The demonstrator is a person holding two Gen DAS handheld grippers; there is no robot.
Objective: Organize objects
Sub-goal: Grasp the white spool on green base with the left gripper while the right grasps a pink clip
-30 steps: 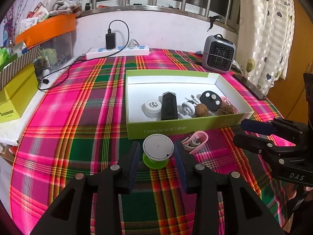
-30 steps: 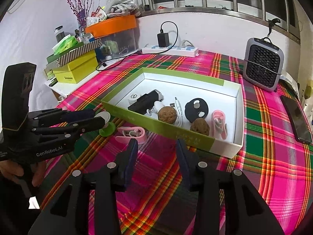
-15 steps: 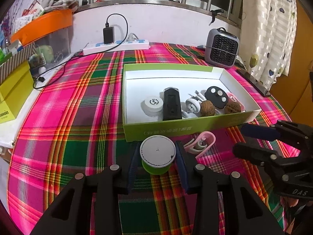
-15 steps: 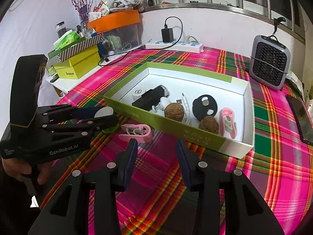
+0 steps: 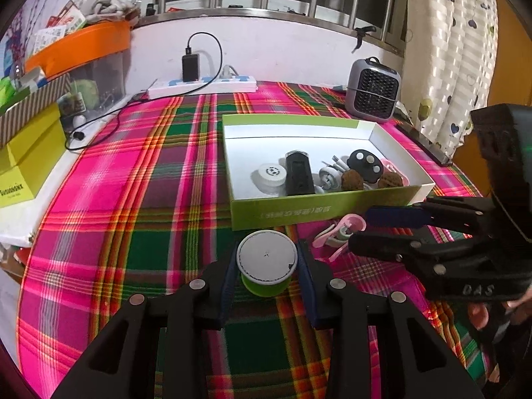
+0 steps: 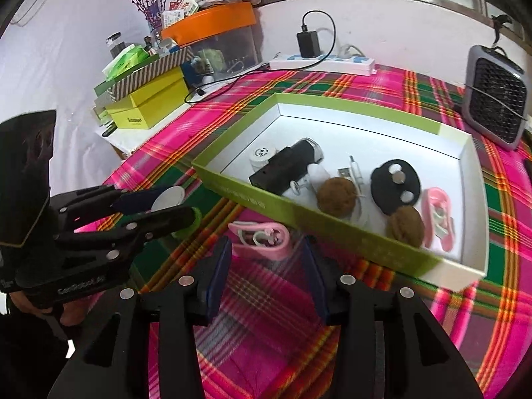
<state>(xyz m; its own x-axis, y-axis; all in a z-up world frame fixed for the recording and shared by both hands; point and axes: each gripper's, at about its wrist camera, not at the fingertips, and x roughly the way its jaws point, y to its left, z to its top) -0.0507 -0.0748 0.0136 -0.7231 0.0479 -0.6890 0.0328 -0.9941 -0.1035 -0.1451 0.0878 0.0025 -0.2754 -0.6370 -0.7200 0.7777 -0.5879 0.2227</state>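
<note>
A round green spool with a white top (image 5: 266, 261) sits between the pads of my left gripper (image 5: 267, 272), which is shut on it just in front of the green box (image 5: 316, 214). Whether it rests on the cloth I cannot tell. In the right wrist view the spool (image 6: 168, 198) shows in the left gripper (image 6: 184, 207) at the left. A pink clip (image 6: 262, 237) lies on the plaid cloth by the box's front wall (image 6: 299, 212). It is just ahead of my right gripper (image 6: 266, 257), whose jaws are opening and do not touch it. From the left wrist, that gripper (image 5: 359, 232) reaches the clip (image 5: 339, 232).
The box holds a white round case (image 5: 269, 178), a black remote (image 5: 299, 176), a white cable, two walnuts, a black key fob (image 5: 364, 163) and another pink clip (image 6: 439, 214). A small fan heater (image 5: 372, 94), a power strip (image 5: 202, 86) and a yellow box (image 5: 30, 159) stand around.
The left jaws have closed from wide apart onto the spool. The right gripper has come closer to the pink clip, lower, and its jaws stand wider.
</note>
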